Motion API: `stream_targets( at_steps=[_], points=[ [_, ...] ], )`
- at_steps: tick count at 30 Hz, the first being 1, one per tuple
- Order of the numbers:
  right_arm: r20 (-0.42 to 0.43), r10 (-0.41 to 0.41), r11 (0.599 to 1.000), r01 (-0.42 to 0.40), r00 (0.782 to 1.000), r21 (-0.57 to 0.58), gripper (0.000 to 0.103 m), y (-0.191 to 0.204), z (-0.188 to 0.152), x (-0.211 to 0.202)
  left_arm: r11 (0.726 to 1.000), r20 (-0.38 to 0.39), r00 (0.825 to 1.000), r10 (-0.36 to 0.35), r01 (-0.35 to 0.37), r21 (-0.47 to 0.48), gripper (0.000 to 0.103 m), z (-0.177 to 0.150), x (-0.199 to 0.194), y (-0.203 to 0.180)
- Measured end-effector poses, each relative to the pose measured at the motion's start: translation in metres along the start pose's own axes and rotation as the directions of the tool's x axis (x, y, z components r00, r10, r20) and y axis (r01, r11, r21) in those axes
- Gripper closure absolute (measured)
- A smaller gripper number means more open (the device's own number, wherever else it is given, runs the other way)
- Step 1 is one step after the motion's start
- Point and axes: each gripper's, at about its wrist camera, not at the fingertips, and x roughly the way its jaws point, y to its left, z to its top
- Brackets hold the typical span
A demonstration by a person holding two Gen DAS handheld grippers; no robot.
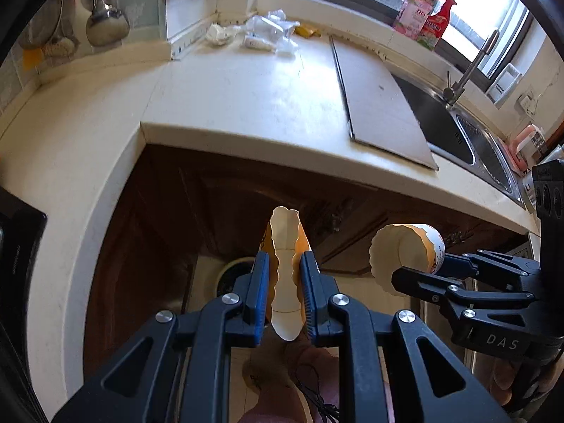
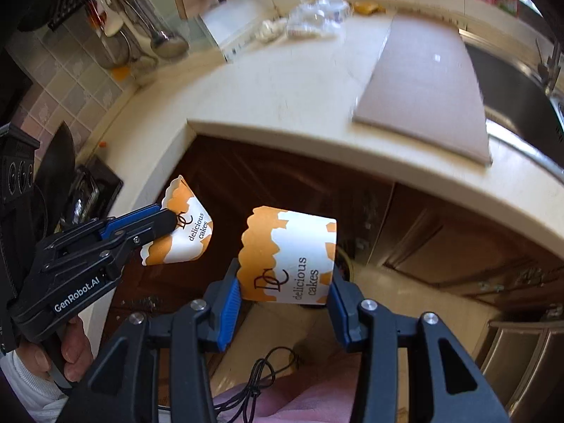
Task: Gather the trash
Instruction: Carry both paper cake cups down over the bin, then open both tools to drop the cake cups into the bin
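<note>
My left gripper (image 1: 283, 271) is shut on a squashed orange-and-white paper cake cup (image 1: 286, 264), pinched flat between the blue pads. It shows again in the right wrist view as the flattened cup (image 2: 187, 229) held by the left gripper (image 2: 169, 222). My right gripper (image 2: 285, 282) is shut on a second, round cake cup (image 2: 289, 257) printed "delicious cakes"; this round cup (image 1: 405, 250) also appears at the right of the left wrist view. Both cups hang in front of the counter edge, above the floor. A round dark bin (image 1: 232, 275) sits on the floor below the left gripper, mostly hidden.
More crumpled white wrappers (image 1: 268, 31) and a yellow scrap (image 1: 306, 30) lie at the back of the cream counter (image 1: 246, 105). A grey board (image 1: 380, 105) lies beside the steel sink (image 1: 469, 141). Dark wooden cabinet doors (image 2: 282, 183) are below. A hand (image 2: 70, 349) holds the left gripper.
</note>
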Motion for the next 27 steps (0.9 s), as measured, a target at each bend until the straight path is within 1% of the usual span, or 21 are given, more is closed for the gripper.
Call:
stream_targets(
  at_steps=[2,5,7,8,10,14,17,18,20,22,23,24,25,26,27],
  points=[
    [-0.045,0.005,1.000,-0.004,0.999,0.020,0.059,-0.008,-0.006,0.019,1.000,-0.044,0.999,0.001,-0.002,-0.016,0.087,-0.010,0.018,0.001],
    [-0.114,0.009,0.999,-0.004,0.993,0.043,0.059,-0.022,-0.015,0.059,0.999,-0.117,0.993,0.011,-0.015,-0.036,0.087,-0.027,0.058,0.008],
    [-0.162,0.019,0.998,-0.009,0.987,0.059,0.059,-0.032,-0.021,0.089,0.998,-0.163,0.987,0.006,-0.016,-0.059,0.086,-0.038,0.085,0.015],
    [-0.192,0.017,0.998,-0.004,0.981,0.066,0.059,-0.038,-0.024,0.107,0.997,-0.196,0.981,0.005,-0.021,-0.080,0.085,-0.045,0.104,0.020],
    [-0.244,0.014,0.998,0.003,0.970,0.068,0.058,-0.048,-0.031,0.141,0.993,-0.236,0.972,0.013,-0.041,-0.113,0.084,-0.057,0.136,0.029],
    [-0.341,0.012,0.998,0.009,0.940,0.062,0.058,-0.064,-0.044,0.212,0.980,-0.285,0.958,0.018,-0.073,-0.186,0.084,-0.076,0.197,0.048],
    [-0.377,-0.014,1.000,0.023,0.926,0.019,0.058,-0.068,-0.046,0.254,0.967,-0.296,0.955,0.032,-0.104,-0.231,0.080,-0.086,0.236,0.060],
    [-0.394,-0.027,0.999,0.032,0.919,0.005,0.058,-0.069,-0.047,0.270,0.963,-0.299,0.953,0.041,-0.117,-0.242,0.077,-0.088,0.247,0.062],
    [-0.420,-0.026,1.000,0.027,0.907,-0.002,0.058,-0.073,-0.045,0.294,0.956,-0.311,0.949,0.058,-0.142,-0.256,0.072,-0.092,0.267,0.067],
    [-0.436,-0.031,1.000,0.028,0.900,-0.014,0.058,-0.073,-0.043,0.311,0.948,-0.324,0.943,0.073,-0.166,-0.271,0.056,-0.094,0.283,0.071],
    [-0.442,-0.033,0.999,0.027,0.896,-0.018,0.058,-0.072,-0.041,0.318,0.946,-0.328,0.942,0.073,-0.169,-0.277,0.052,-0.093,0.287,0.073],
    [-0.447,-0.037,0.999,0.030,0.894,-0.021,0.056,-0.076,-0.040,0.321,0.941,-0.332,0.940,0.075,-0.177,-0.288,0.043,-0.094,0.290,0.077],
    [-0.448,-0.038,0.999,0.032,0.893,-0.020,0.050,-0.075,-0.038,0.322,0.937,-0.333,0.940,0.078,-0.184,-0.298,0.033,-0.094,0.292,0.084],
    [-0.443,-0.037,0.999,0.031,0.896,-0.020,0.045,-0.074,-0.037,0.321,0.932,-0.329,0.941,0.083,-0.190,-0.307,0.030,-0.095,0.289,0.086],
    [-0.434,-0.036,0.999,0.028,0.900,-0.025,0.037,-0.073,-0.034,0.320,0.930,-0.320,0.943,0.089,-0.194,-0.312,0.027,-0.096,0.284,0.088]
  ],
)
